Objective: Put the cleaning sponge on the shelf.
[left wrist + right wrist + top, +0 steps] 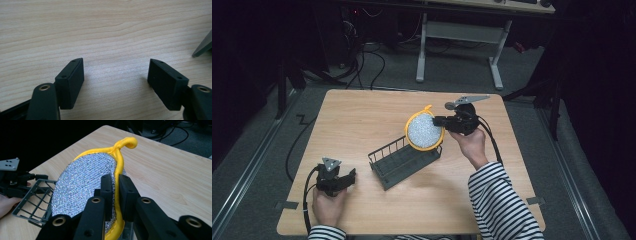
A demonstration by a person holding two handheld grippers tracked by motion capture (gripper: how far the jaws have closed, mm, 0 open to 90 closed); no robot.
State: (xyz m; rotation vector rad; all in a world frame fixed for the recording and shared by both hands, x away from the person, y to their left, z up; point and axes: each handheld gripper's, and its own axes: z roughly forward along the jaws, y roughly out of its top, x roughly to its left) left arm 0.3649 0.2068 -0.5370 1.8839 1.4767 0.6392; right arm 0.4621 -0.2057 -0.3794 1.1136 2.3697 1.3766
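Observation:
A round pad with a silver mesh face and a yellow rim and loop (pixel 424 131) (pixel 82 185) hangs upright in the air over the right end of a dark grey wire rack (pixel 402 161) (pixel 33 200). My right gripper (pixel 438 120) (pixel 115 192) is shut on the pad's yellow edge, coming in from the right. Near the table's front left, my left gripper (pixel 352 176) (pixel 116 75) rests low over bare wood, open, with nothing between its jaws. It lies left of the rack, and a grey corner of the rack (pixel 203 46) shows at the right in the left gripper view.
The wooden table (pixel 362 115) holds the rack near its middle. Behind it stand a white desk frame (pixel 459 37) and cables on the floor (pixel 372 60). A striped sleeve (pixel 499 200) crosses the table's front right.

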